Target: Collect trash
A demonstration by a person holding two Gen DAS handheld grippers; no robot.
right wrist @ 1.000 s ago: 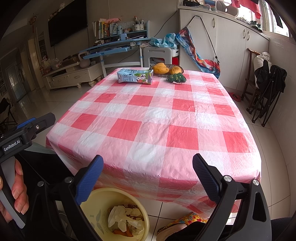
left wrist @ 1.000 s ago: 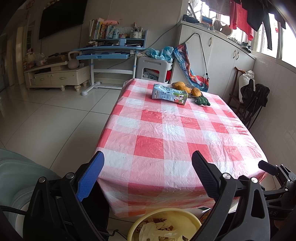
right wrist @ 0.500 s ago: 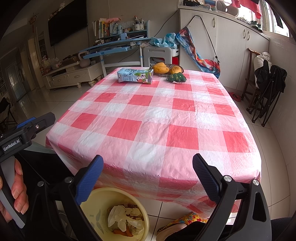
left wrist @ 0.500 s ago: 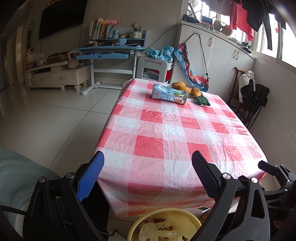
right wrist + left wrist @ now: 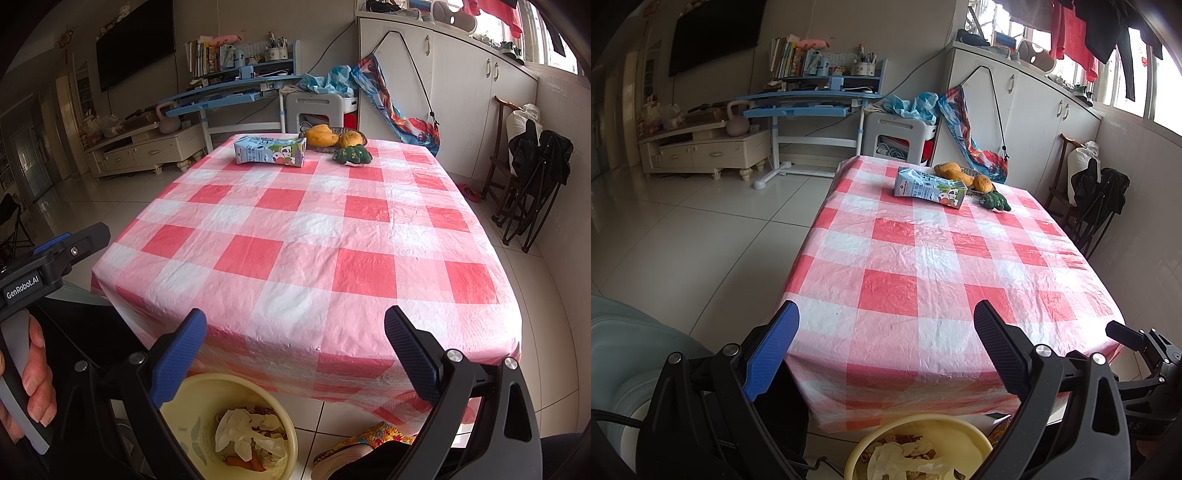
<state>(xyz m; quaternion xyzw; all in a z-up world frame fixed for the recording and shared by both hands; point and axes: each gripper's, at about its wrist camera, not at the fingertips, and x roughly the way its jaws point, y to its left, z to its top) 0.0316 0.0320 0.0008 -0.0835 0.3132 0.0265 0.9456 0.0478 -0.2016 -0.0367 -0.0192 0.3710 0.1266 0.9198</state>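
Observation:
A yellow trash bin [image 5: 236, 428] [image 5: 919, 446] stands on the floor at the near end of the table, holding crumpled white tissue [image 5: 251, 434] and scraps. A light-blue milk carton [image 5: 929, 187] [image 5: 270, 150] lies on its side at the table's far end. My left gripper [image 5: 886, 347] is open with nothing between its fingers, held above the bin near the table's front edge. My right gripper [image 5: 295, 354] is open and empty too, hovering over the bin. The left gripper's body and the hand [image 5: 35, 384] holding it show at the left of the right wrist view.
A red-and-white checked cloth covers the table [image 5: 314, 236]. A basket of mangoes [image 5: 334, 137] and a green plush toy [image 5: 352, 155] sit beside the carton. A pale chair [image 5: 620, 354] is at left, folded chairs [image 5: 532, 177] at right, a slippered foot [image 5: 369, 443] near the bin.

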